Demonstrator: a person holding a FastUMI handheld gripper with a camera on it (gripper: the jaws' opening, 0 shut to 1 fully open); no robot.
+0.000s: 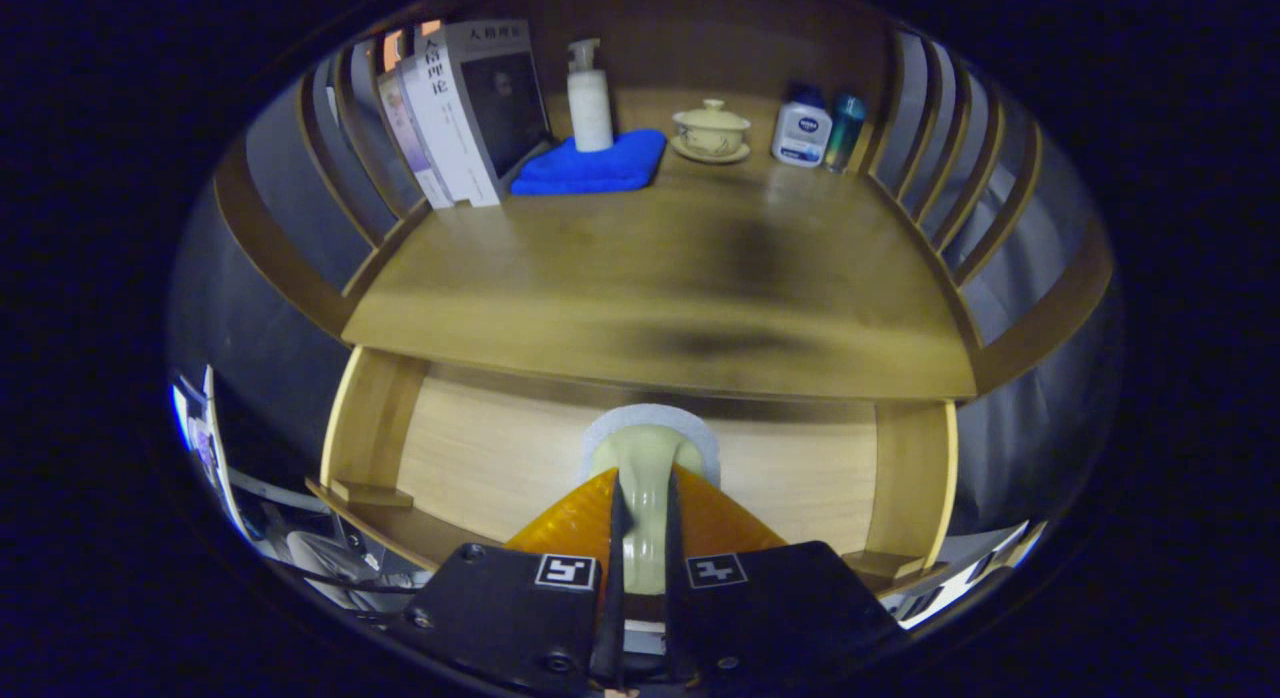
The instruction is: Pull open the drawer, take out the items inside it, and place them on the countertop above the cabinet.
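With my gripper [645, 523] clamped narrow on the pale drawer knob [645, 468] between its fingers, I judge the opening step in hand. The drawer front [480, 458] just ahead looks shut; next I need a straight pull back.

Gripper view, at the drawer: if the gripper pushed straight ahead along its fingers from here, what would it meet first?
The gripper is shut on the drawer knob, so nothing lies free ahead. Going on would press the knob and its pale backing pad against the drawer front, probably pushing the drawer inward, under the countertop.
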